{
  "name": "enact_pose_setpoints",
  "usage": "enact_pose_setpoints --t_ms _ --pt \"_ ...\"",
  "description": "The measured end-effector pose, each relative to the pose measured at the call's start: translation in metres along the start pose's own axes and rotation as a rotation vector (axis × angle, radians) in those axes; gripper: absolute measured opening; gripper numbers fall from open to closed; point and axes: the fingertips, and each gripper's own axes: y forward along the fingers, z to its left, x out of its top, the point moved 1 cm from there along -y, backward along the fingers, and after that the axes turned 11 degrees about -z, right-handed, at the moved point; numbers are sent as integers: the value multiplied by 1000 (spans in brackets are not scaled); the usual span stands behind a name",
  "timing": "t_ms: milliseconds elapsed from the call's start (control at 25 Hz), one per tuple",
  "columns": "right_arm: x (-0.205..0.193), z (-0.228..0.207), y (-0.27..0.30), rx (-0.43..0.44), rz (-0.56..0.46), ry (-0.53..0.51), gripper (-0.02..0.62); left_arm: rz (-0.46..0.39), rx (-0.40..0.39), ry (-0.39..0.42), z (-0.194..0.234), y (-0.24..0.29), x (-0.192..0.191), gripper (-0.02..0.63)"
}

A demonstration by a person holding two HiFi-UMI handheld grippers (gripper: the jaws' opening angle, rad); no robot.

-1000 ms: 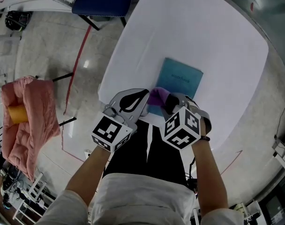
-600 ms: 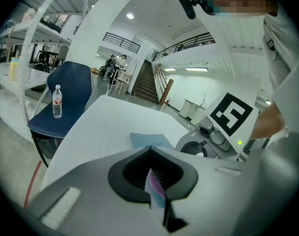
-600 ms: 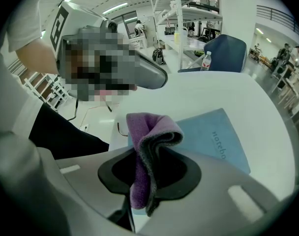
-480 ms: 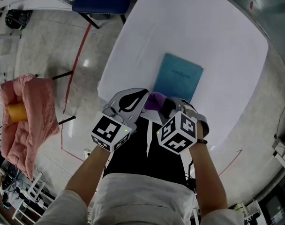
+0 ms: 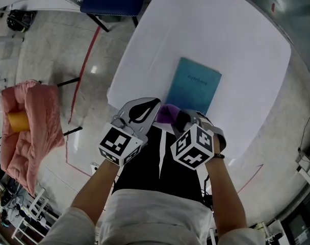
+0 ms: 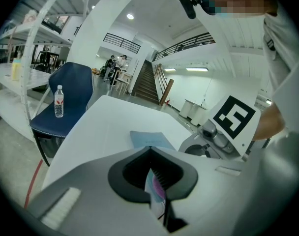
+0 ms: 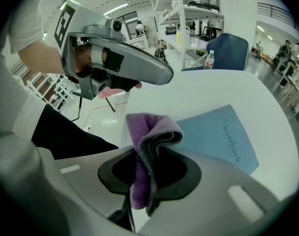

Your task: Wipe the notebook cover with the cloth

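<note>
Low in the head view, the right tool [image 5: 176, 117] is clamped on a folded purple cloth [image 5: 168, 112]. The left tool [image 5: 156, 103] sits beside it, jaws narrow and gripping nothing. Beyond them the teal notebook [image 5: 193, 86] lies flat mid-worktop [image 5: 236, 40]. It would be best to press the cloth flat on the cover's near edge and sweep away. Only the right gripper view makes the cover lettering legible.

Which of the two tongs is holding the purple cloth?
The right tongs: a folded purple cloth is pinched between them, near the blue notebook. The left tongs are shut without it.
</note>
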Motion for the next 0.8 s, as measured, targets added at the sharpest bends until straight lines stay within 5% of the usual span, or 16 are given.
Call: enact_pose_setpoints --t_ms 800 --pt "7 -10 -23 -38 -78 67 109 -15 29 29 -8 -24 30 0"
